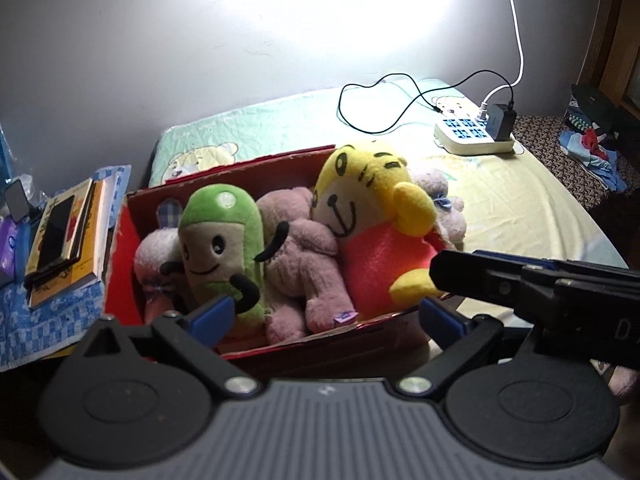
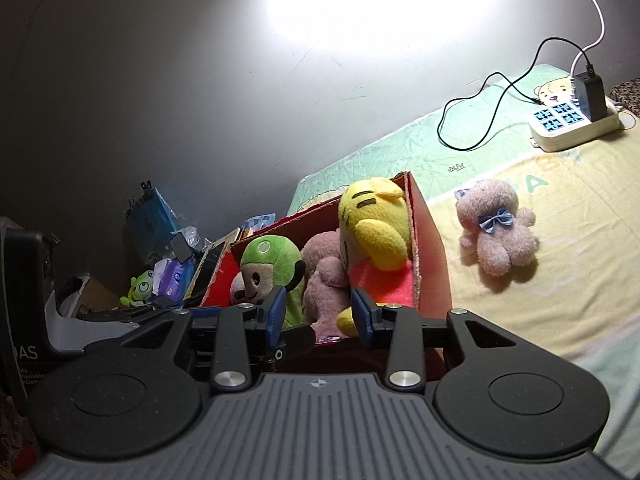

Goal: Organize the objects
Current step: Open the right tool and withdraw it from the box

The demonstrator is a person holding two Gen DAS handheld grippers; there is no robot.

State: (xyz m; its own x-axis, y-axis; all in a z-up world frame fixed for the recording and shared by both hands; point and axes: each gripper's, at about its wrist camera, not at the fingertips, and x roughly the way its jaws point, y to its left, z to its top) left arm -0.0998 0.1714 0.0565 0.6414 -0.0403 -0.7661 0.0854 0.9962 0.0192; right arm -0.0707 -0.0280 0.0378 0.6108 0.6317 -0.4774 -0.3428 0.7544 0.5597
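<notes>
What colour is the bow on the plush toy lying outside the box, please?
Light blue bow, clearest in the right wrist view.

A white power strip (image 1: 474, 136) with blue sockets lies at the upper right of the left wrist view, on a pale green and yellow bedsheet (image 1: 520, 208) printed with cartoon bears. A black adapter (image 1: 500, 122) is plugged into it, and a thin black cable (image 1: 384, 104) loops across the sheet to its left. A white cord (image 1: 516, 32) climbs the grey wall (image 1: 160, 60) — a bright patch of light glares at the top centre. At the left edge, a stack of books (image 1: 68, 240) rests on a blue checked cloth (image 1: 48, 312), a dark phone (image 1: 54, 232) on top. At the far right edge lies a heap of coloured clothes (image 1: 592, 144).
</notes>
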